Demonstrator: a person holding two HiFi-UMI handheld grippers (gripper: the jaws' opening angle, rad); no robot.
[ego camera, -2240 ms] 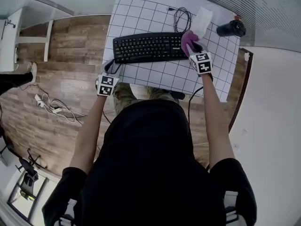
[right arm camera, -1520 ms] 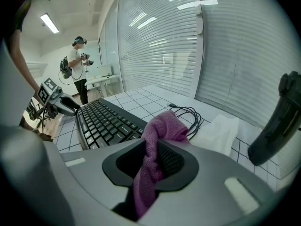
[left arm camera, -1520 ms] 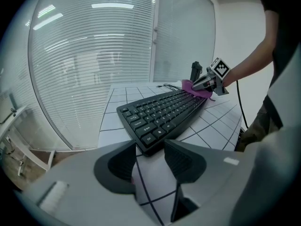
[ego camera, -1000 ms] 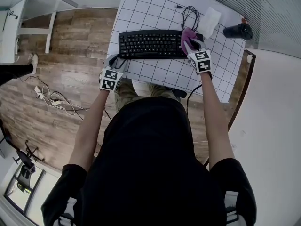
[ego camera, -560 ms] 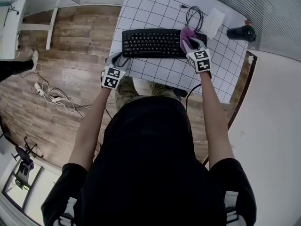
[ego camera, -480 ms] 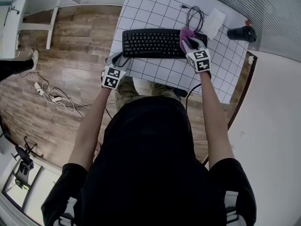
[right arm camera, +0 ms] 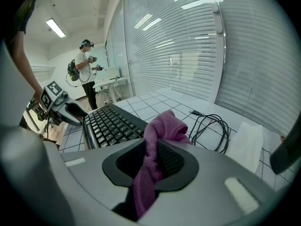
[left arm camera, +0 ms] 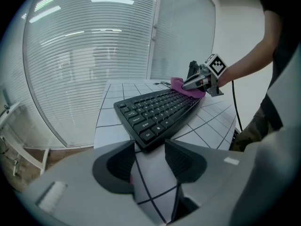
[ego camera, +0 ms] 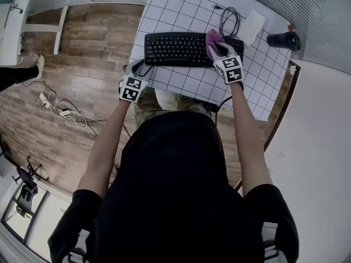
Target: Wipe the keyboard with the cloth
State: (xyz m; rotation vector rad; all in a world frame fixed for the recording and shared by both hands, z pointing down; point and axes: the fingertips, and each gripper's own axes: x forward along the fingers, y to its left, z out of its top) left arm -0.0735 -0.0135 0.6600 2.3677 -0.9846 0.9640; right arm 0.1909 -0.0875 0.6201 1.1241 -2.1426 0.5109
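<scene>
Head view: right tool (ego camera: 218, 48) clenched on the purple cloth (ego camera: 212, 37), with the cloth bunched just ahead of its jaws and resting at the right end of the black keyboard (ego camera: 178, 49). The left tool (ego camera: 137, 70) sits just behind the keyboard's left near corner, at the edge of the gridded surface (ego camera: 181, 4). A coiled cable (ego camera: 227, 19) and a white sheet (ego camera: 252, 26) lie beyond the right tool. Left gripper view: the left tool's (left arm camera: 149, 159) jaws are apart with only bare surface between them. The keyboard's (left arm camera: 157, 112) corner is just ahead, close to the tips, though contact cannot be judged. Right gripper view: the right tool's jaws pinch the cloth (right arm camera: 157, 140) at mid-length, with a loose hump ahead of the tips and a tail hanging behind them. The keys stretch away to this tool's left. Judgement: the wipe is at its right-hand start. To do it well, tilt the right tool so the hump, not the hard jaw tips, meets the keys. Press lightly and draw in long row-wise strokes toward the left tool. Use the left tool to brace the near corner so the keyboard does not skate. Steer clear of the cable so the cloth cannot snag it.
</scene>
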